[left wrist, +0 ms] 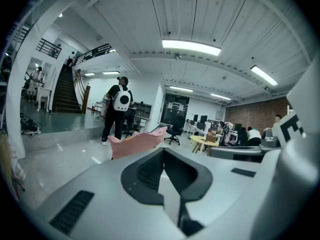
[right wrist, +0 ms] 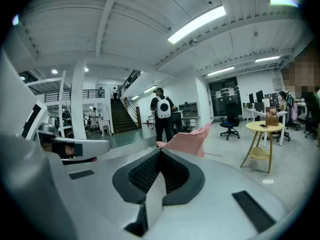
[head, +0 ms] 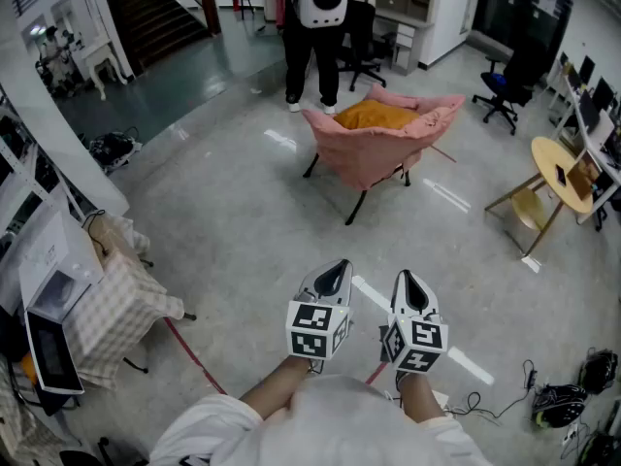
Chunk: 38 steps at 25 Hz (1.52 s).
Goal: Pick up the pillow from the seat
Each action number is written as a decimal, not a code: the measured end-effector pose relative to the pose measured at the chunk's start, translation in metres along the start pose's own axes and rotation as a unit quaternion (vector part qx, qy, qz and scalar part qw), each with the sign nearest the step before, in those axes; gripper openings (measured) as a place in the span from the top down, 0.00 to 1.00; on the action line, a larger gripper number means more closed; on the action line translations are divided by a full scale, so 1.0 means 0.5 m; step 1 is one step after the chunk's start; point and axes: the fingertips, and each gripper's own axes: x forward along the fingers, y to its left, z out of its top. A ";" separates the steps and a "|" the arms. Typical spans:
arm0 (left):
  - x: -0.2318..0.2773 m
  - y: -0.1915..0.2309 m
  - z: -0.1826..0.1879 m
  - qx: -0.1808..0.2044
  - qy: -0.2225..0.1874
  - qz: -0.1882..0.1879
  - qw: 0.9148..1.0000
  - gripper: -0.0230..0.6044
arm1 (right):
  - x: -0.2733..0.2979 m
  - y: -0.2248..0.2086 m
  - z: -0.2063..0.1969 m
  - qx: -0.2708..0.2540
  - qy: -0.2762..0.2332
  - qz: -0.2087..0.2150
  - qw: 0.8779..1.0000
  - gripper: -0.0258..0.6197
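Progress: not begun; the pillow (head: 376,116) lies untouched on the seat (head: 361,158), well apart from both tools across the floor (head: 243,226).
Left tool (head: 335,275): jaws together, empty.
Right tool (head: 408,286): jaws together, empty.
Pillow: orange, soft, rumpled.
Seat: pink fabric sling with slack folds.
Remaining: approach, grip, lift.

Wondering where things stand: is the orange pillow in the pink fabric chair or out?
In: the orange pillow rests inside the pink fabric chair.

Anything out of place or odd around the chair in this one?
Nothing stands out. The orange pillow lies in the pink chair, which stands upright; left tool and right tool are shut, empty.
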 end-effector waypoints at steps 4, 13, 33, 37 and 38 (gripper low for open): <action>0.001 -0.010 -0.007 -0.004 0.005 -0.003 1.000 0.95 | -0.004 -0.004 -0.010 0.001 0.003 0.001 1.000 0.92; 0.014 -0.056 -0.013 -0.003 0.006 0.005 1.000 0.95 | -0.020 -0.038 -0.014 0.012 0.004 0.024 1.000 0.91; 0.100 -0.051 -0.029 -0.017 0.010 0.011 1.000 0.95 | 0.033 -0.133 -0.057 0.034 0.036 0.008 0.999 0.91; 0.148 -0.026 -0.021 -0.025 0.008 0.012 1.000 0.95 | 0.073 -0.158 -0.050 0.029 0.040 0.003 0.999 0.91; 0.161 -0.020 -0.018 -0.027 0.008 0.011 1.000 0.95 | 0.086 -0.164 -0.045 0.028 0.040 0.001 0.999 0.91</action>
